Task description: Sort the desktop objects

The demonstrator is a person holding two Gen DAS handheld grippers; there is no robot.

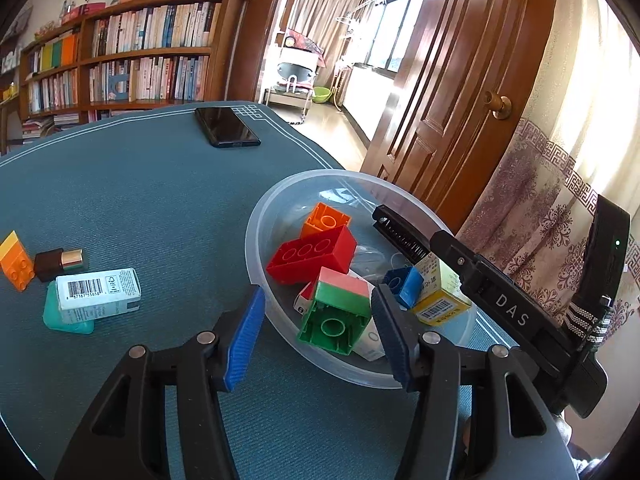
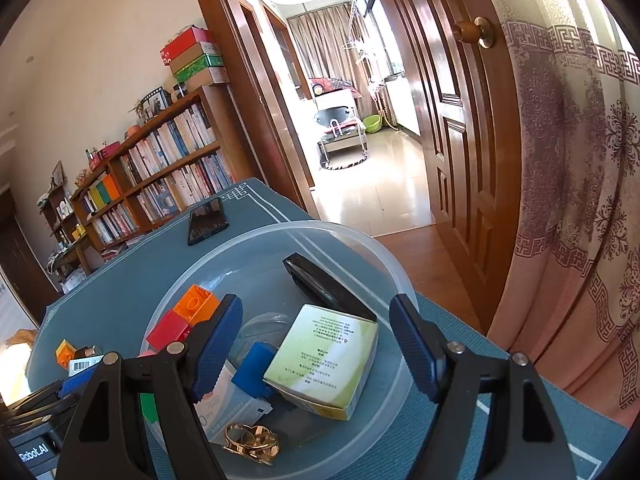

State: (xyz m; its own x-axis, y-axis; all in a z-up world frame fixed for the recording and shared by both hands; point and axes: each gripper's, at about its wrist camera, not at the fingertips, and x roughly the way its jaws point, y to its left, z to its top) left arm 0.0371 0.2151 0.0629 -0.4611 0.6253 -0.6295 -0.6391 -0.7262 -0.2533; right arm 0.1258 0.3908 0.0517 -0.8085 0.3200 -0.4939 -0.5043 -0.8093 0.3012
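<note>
The left gripper (image 1: 318, 330) is partly open, and the green block (image 1: 334, 316) lies loose between its jaws in the clear bowl (image 1: 256, 256), not squeezed. To finish this drop well, I think it should lift straight up so the pads do not drag the block out. The right gripper (image 2: 316, 344) hangs open and empty over the yellow box (image 2: 324, 360). Far left of the left jaws, the white box (image 1: 98, 294), brown tube (image 1: 60, 262) and orange block (image 1: 16, 262) wait on the blue mat (image 1: 160, 200).

Sunlit room: wooden bookshelf (image 1: 120, 52), open wooden door (image 2: 452, 128), patterned curtain (image 2: 576, 184).
</note>
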